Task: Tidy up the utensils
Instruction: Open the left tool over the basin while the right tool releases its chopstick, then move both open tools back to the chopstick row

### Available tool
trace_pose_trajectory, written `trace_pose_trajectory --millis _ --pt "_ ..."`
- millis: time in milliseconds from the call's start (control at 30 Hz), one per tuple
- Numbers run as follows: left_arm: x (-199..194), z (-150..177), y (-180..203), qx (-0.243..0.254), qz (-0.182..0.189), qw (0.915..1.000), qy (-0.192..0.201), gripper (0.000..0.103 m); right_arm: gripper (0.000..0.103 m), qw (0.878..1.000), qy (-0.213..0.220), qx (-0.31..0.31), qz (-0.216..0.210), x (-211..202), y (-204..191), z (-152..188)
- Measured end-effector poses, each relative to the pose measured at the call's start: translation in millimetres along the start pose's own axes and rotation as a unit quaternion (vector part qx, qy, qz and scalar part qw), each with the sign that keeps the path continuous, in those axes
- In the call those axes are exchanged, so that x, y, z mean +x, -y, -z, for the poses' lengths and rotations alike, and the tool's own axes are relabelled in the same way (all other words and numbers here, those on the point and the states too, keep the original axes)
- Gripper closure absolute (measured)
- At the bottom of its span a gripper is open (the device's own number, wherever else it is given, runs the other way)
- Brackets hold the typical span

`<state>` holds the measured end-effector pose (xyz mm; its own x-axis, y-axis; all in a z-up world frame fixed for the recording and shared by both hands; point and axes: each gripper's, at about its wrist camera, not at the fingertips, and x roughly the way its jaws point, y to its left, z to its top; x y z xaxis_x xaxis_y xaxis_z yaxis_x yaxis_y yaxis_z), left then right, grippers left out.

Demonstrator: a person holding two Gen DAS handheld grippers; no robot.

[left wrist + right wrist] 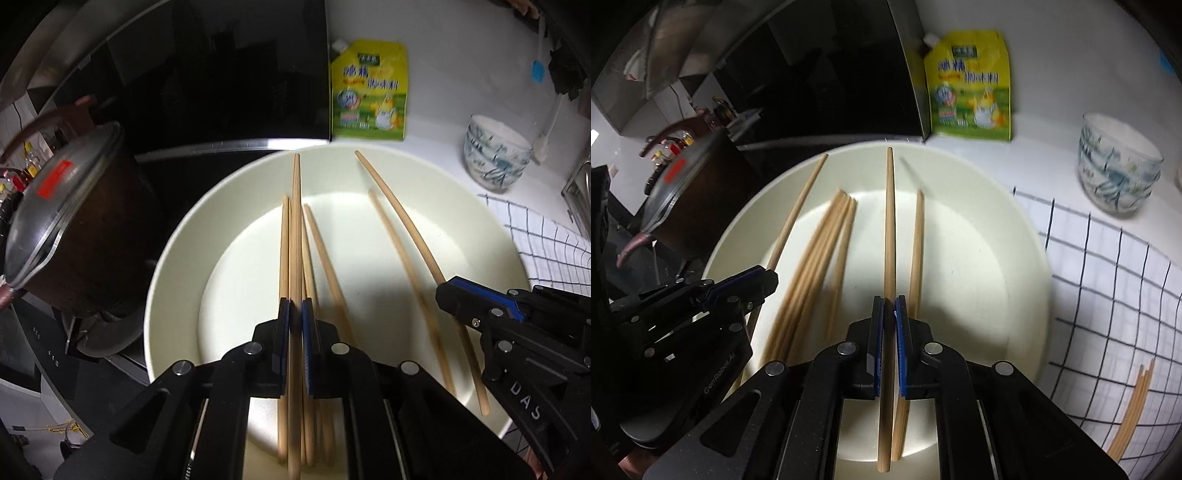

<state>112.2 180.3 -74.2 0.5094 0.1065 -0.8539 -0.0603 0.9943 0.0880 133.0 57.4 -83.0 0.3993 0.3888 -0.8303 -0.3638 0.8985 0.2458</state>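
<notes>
Left claw (295, 314) clamped on one chopstick (296, 221), frame centre; right claw (890, 314) clamped on another chopstick (889, 221); both over cream plate (177, 258) holding loose chopsticks (812, 258)

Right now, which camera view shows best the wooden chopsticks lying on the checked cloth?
The right wrist view: the wooden chopsticks lie on the white checked cloth at lower right. The left wrist view shows only the cloth, no chopsticks on it.

Right gripper (889, 314) clamped on one chopstick (889, 221) above white plate (1015, 266), loose chopsticks (816, 266) lying inside, left gripper (764, 277) alongside.
</notes>
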Motion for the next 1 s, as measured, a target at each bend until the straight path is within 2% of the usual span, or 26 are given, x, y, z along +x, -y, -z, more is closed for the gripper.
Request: trace_pose_trajectory --millis 200,267,367,400,433,500,833,1000 --pt "3.6 -0.7 -4.8 -0.002 0.002 1.0000 -0.004 0.093 0.095 1.000 -0.003 0.006 0.016 4.8 2.6 2.9" --pt "3.8 -1.6 -6.3 -0.004 0.000 1.0000 -0.007 0.085 0.084 1.000 0.004 0.006 0.020 1.0 2.9 3.2" --pt "1.1 -3.0 -9.7 -0.011 0.002 0.9999 -0.009 0.071 0.078 1.000 0.013 0.005 0.024 -7.5 2.7 4.0" --pt "-1.3 -2.5 -10.8 -0.016 0.000 0.9998 -0.008 0.059 0.078 1.000 0.016 0.005 0.026 -10.5 2.6 5.1" --pt "-3.4 -2.6 -11.9 -0.019 -0.001 0.9998 -0.006 0.041 0.077 0.999 0.018 0.006 0.027 -13.9 3.4 5.8" --pt "-12.2 -1.3 -14.1 -0.029 -0.007 0.9995 0.009 0.030 0.076 0.999 0.023 0.009 0.027 -20.3 5.0 7.7" --pt "-40.0 4.3 -5.8 -0.028 -0.006 0.9992 0.028 0.026 0.067 0.998 0.042 0.019 0.033 -51.3 16.4 18.6" --pt "-53.5 10.0 7.1 -0.022 -0.001 0.9991 0.037 0.026 0.066 0.997 0.053 0.027 0.038 -71.6 25.6 30.5"
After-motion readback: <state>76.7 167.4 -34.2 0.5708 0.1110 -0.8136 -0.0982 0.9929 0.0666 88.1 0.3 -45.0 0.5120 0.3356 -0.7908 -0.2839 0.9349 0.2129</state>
